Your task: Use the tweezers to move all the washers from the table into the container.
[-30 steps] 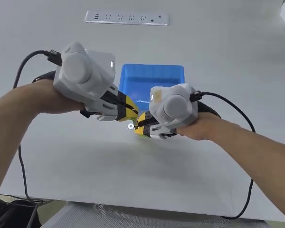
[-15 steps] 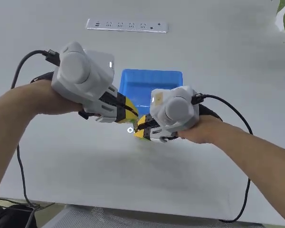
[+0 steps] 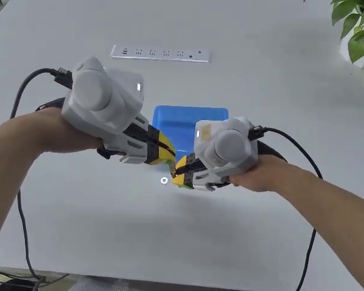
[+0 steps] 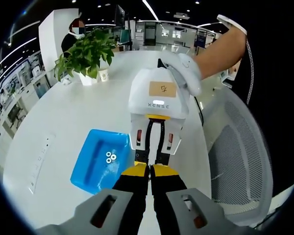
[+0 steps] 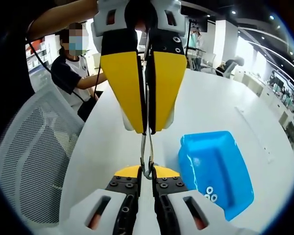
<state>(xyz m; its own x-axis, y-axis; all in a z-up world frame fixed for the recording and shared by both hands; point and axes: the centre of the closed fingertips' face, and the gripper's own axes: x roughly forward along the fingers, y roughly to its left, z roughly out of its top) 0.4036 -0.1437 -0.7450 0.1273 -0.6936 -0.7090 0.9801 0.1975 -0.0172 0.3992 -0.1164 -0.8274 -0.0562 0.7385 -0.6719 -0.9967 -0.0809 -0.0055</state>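
The left tongs (image 3: 165, 147) and right tongs (image 3: 182, 172) met tip to tip over the desk (image 3: 261, 73), both pinched narrow on the tweezers (image 5: 147, 147). One washer (image 3: 164, 180) lay on the desk just below them. Other washers (image 4: 110, 157) sat in the blue container (image 3: 191, 118) just behind.

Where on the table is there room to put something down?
Bare table: between the power strip and the blue container, and along the near edge. Crowded where the left gripper and right gripper meet on the tweezers, by the washer.
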